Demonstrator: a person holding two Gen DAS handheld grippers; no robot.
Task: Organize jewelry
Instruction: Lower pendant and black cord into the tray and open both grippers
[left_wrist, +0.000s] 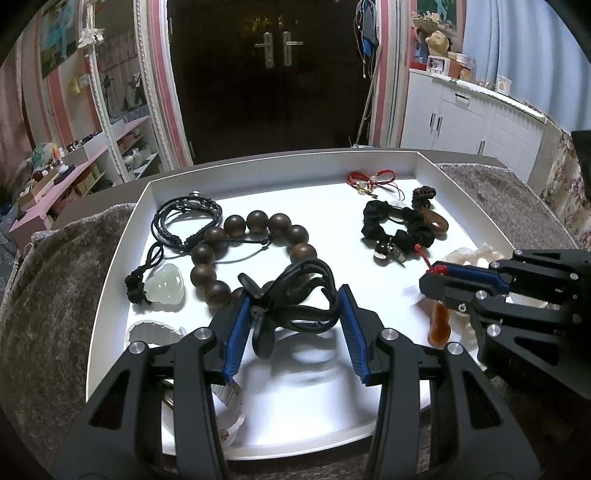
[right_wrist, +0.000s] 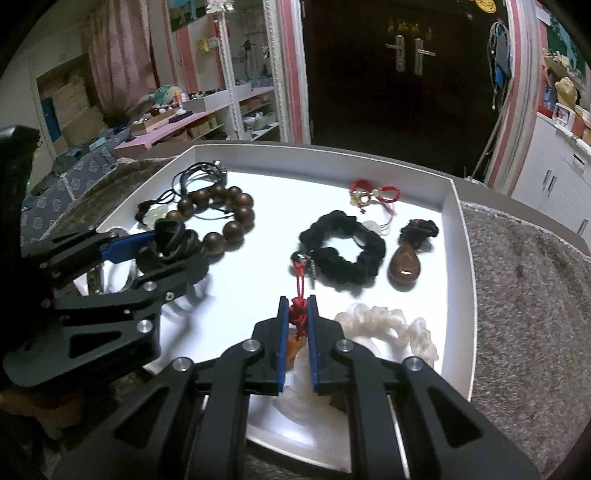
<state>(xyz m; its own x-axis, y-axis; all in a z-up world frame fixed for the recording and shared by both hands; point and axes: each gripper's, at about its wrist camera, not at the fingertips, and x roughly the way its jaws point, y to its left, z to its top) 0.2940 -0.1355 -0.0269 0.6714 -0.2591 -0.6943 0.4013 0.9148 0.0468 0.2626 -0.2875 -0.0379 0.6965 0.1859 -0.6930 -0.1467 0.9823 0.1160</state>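
Note:
A white tray (left_wrist: 122, 236) holds the jewelry. My left gripper (left_wrist: 295, 306) is open around a bundle of black cord bracelets (left_wrist: 295, 299), which looks raised above the tray floor and rests against the left finger. It also shows in the right wrist view (right_wrist: 173, 236). My right gripper (right_wrist: 298, 314) is shut on the red knot (right_wrist: 297, 312) of a red cord with an amber pendant (left_wrist: 439, 325) hanging below. In the left wrist view the right gripper (left_wrist: 428, 280) is at the right.
In the tray lie a dark wooden bead bracelet (left_wrist: 255, 251), a black braided bracelet (left_wrist: 188, 214), a pale jade gourd pendant (left_wrist: 166, 286), a black scrunchie (right_wrist: 343, 251), red cord bracelets (right_wrist: 373, 194), a brown wooden pendant (right_wrist: 404, 266), a white scrunchie (right_wrist: 388, 325) and a white strap (left_wrist: 151, 328). Grey carpet (right_wrist: 524, 295) surrounds the tray.

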